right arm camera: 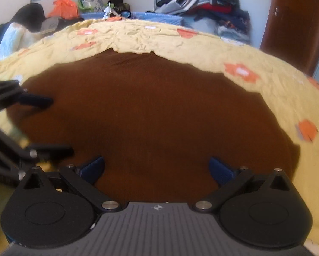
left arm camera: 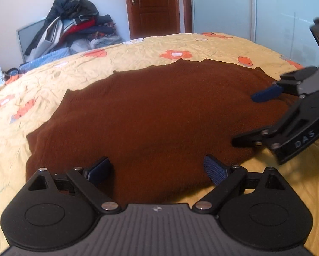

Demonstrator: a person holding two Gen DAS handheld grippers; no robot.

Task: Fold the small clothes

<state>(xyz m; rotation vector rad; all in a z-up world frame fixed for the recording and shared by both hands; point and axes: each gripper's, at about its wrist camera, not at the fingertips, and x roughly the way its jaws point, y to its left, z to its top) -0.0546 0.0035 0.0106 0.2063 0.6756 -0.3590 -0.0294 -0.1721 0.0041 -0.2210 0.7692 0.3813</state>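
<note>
Flat and smooth, brown garment (left arm camera: 151, 115) covers the yellow bedspread (left arm camera: 52, 81).

Ahead of the matt black plastic left gripper (left arm camera: 157, 170), the brown garment (left arm camera: 155, 115) looks soft, fuzzy knit; the yellow bedspread (left arm camera: 138, 51) beyond is crinkled cloth.

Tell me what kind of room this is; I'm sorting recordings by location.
Most likely a bedroom in a home. A brown garment lies spread on a bed with a yellow flowered bedspread, a pile of clothes sits beyond it, and a wooden door stands behind.
</note>
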